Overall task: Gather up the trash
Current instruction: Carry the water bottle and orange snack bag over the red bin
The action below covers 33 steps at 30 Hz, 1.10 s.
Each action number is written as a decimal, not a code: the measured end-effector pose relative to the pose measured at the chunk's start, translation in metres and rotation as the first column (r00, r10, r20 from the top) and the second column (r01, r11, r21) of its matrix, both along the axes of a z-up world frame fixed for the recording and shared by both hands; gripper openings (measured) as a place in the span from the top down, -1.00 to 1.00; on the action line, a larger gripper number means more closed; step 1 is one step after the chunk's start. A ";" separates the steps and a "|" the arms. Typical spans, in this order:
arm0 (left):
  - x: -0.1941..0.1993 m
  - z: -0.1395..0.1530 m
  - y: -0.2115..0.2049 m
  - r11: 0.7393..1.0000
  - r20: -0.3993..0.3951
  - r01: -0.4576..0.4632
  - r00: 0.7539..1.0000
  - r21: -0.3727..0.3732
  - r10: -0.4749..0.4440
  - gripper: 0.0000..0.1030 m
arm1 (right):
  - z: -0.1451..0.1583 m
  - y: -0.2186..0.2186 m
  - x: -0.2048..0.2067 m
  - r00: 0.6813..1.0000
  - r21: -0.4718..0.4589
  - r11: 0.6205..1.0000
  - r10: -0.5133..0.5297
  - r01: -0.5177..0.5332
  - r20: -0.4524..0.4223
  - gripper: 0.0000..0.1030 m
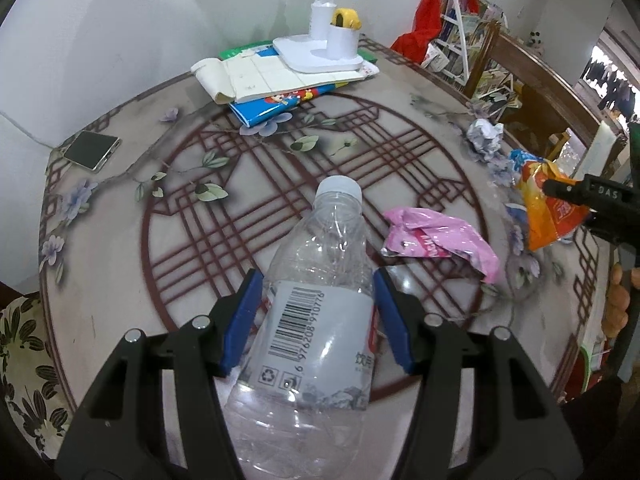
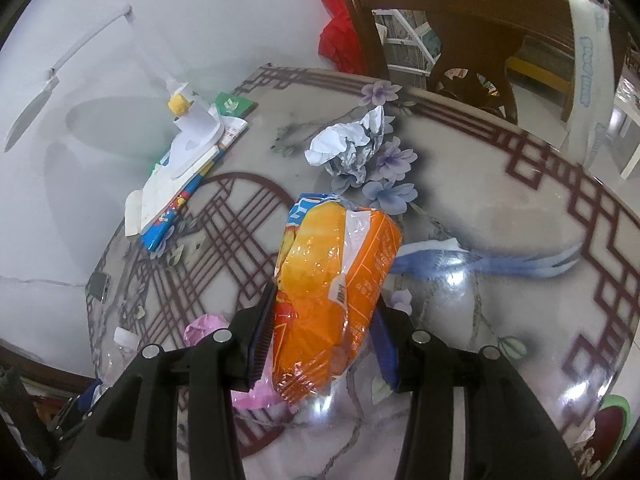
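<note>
My left gripper (image 1: 316, 312) is shut on a clear empty plastic bottle (image 1: 320, 280) with a white cap, held over the round patterned table (image 1: 168, 240). My right gripper (image 2: 324, 336) is shut on an orange snack bag (image 2: 336, 280), held above the table; the bag also shows at the right of the left wrist view (image 1: 548, 208). A crumpled pink wrapper (image 1: 436, 240) lies on the table between the two grippers, partly hidden under my right gripper (image 2: 204, 328). A crumpled white paper ball (image 2: 348, 148) lies near the far table edge (image 1: 486, 136).
A white desk lamp (image 1: 324, 44) stands on a stack of books and notebooks (image 1: 272, 84) at the back by the wall. A phone (image 1: 92, 150) lies at the left edge. A wooden chair (image 2: 448, 20) stands behind the table, with a red cloth (image 1: 424, 28) beyond.
</note>
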<state>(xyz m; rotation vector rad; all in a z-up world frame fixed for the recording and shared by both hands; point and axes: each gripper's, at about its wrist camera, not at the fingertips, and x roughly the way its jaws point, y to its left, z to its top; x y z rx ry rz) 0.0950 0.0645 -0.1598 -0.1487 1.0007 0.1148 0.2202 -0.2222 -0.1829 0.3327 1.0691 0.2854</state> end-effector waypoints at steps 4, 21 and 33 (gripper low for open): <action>-0.010 0.007 -0.009 1.000 0.010 0.017 1.000 -0.001 -0.017 -0.08 | 0.004 -0.005 -0.012 1.000 0.008 1.000 -0.008 0.008 0.005 0.16; -0.038 -0.011 -0.030 0.997 -0.053 0.067 0.996 -0.035 -0.069 -0.08 | 0.017 -0.037 -0.082 0.999 0.130 0.990 -0.053 0.053 -0.009 0.16; -0.045 0.036 -0.073 0.981 0.077 0.188 0.980 -0.046 -0.184 -0.08 | 0.069 -0.069 -0.149 0.992 0.215 0.975 -0.084 0.062 0.094 0.16</action>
